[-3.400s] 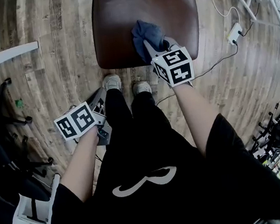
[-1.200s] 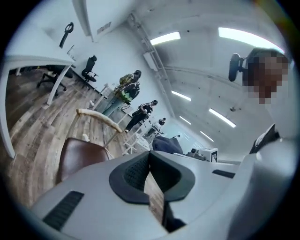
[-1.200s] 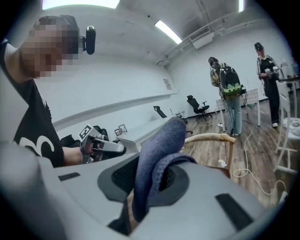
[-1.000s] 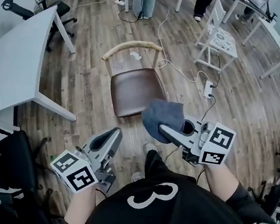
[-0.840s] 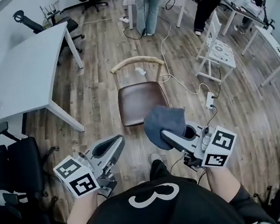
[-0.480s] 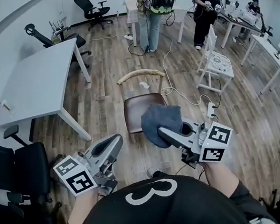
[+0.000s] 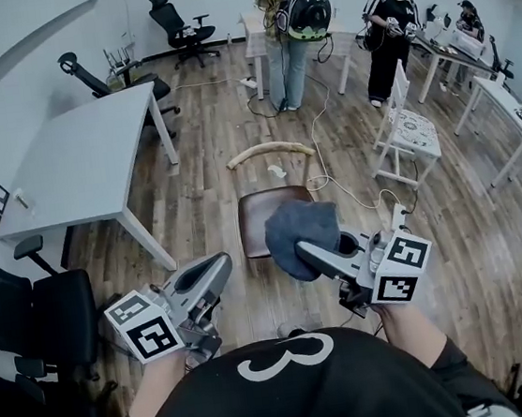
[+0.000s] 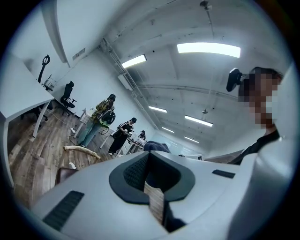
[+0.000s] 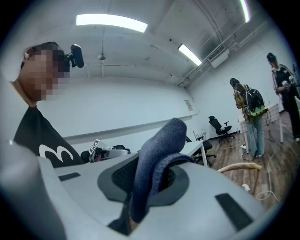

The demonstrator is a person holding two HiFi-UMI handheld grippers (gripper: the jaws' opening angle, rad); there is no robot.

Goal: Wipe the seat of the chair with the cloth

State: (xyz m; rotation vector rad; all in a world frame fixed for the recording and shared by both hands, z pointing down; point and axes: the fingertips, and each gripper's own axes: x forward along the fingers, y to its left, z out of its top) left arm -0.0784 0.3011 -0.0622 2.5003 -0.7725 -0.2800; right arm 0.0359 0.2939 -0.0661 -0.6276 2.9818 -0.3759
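Observation:
The chair stands on the wooden floor ahead of me, its brown seat [image 7: 256,215] partly hidden behind the cloth and its curved wooden back [image 7: 268,151] beyond. The blue-grey cloth [image 7: 299,229] hangs bunched in the air, clear of the seat. My right gripper [image 7: 302,248] is shut on it, and the cloth [image 9: 161,140] bulges up between the jaws in the right gripper view. My left gripper [image 7: 219,265] is held at the same height to the left, shut with nothing in it. The chair back [image 8: 82,151] shows small in the left gripper view.
A white table [image 7: 85,158] stands at the left, with black office chairs [image 7: 47,314] nearer me. A cable and power strip [image 7: 396,218] lie right of the chair. A white chair [image 7: 412,128], more tables and standing people [image 7: 290,20] fill the back and right.
The cloth was pressed on the seat by the right gripper; now it is lifted off and held in the air. The view has risen, and the chair looks farther off.

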